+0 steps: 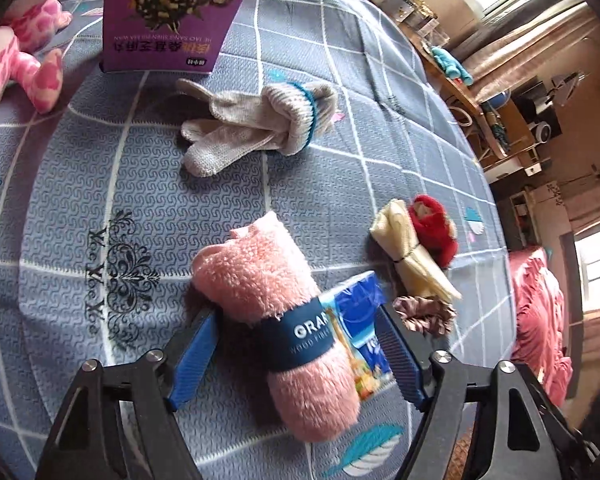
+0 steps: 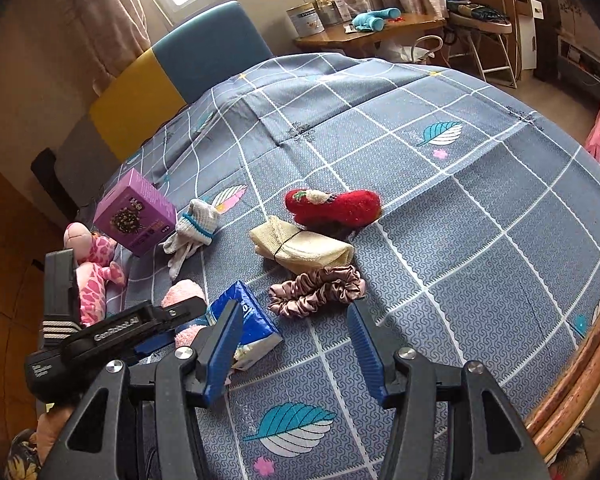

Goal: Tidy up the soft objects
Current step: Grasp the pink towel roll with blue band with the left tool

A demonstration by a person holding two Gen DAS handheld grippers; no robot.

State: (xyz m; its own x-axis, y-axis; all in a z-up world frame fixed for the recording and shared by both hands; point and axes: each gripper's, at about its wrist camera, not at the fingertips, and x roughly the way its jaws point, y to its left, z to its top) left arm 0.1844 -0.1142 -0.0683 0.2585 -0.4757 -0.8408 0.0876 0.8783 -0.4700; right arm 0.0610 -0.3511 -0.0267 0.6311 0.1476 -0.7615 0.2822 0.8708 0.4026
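Note:
My left gripper (image 1: 296, 348) is open, its blue fingers (image 1: 194, 356) on either side of a rolled pink fluffy towel (image 1: 272, 300) with a dark blue band, lying on the bed. A blue tissue pack (image 1: 364, 332) lies against the towel's right side, also between the fingers. My right gripper (image 2: 296, 340) is open and empty, just in front of a pink satin scrunchie (image 2: 316, 290). The tissue pack (image 2: 248, 324) touches its left finger. The left gripper (image 2: 112, 332) shows at the left of the right wrist view. A beige rolled cloth (image 2: 300, 244), a red plush (image 2: 336, 206) and white knit gloves (image 2: 192, 228) lie beyond.
A purple box (image 2: 136, 216) and a pink spotted plush toy (image 2: 96, 268) sit at the left of the grey checked bedspread (image 2: 460, 208). The bed's wooden edge (image 2: 580, 380) is at the right. A desk and chairs (image 2: 380, 24) stand behind the bed.

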